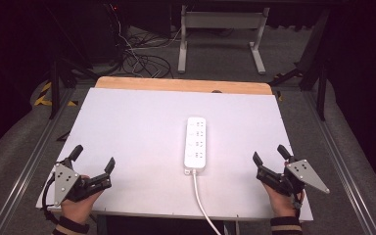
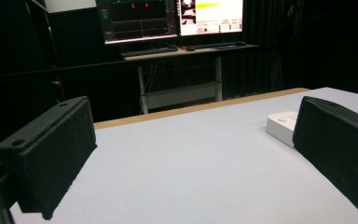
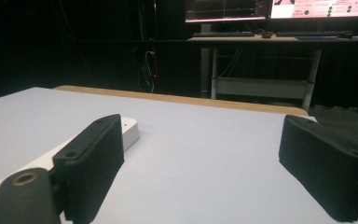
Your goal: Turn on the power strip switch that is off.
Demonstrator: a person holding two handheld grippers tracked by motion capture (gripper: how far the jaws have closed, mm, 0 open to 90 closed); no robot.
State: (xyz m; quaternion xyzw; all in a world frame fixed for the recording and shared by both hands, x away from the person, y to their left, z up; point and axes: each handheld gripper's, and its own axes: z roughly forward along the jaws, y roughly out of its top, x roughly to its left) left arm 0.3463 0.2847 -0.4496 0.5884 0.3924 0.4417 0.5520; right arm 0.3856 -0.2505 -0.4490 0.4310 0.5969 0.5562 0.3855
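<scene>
Power strip [image 1: 196,143] sits untouched at frame centre on the counter [image 1: 127,127]; your left gripper [image 1: 94,161] and right gripper [image 1: 269,157] gape empty (nothing begun, judging by this).

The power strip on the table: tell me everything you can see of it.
The power strip is a white, oblong block, plastic by its look, with rounded corners and sockets along its top face. It lies flat on the white table, right of centre, lengthwise away from the person. A white cable leaves its near end and runs off the table's near edge. Nothing is plugged in. Both grippers stand apart from it.
</scene>
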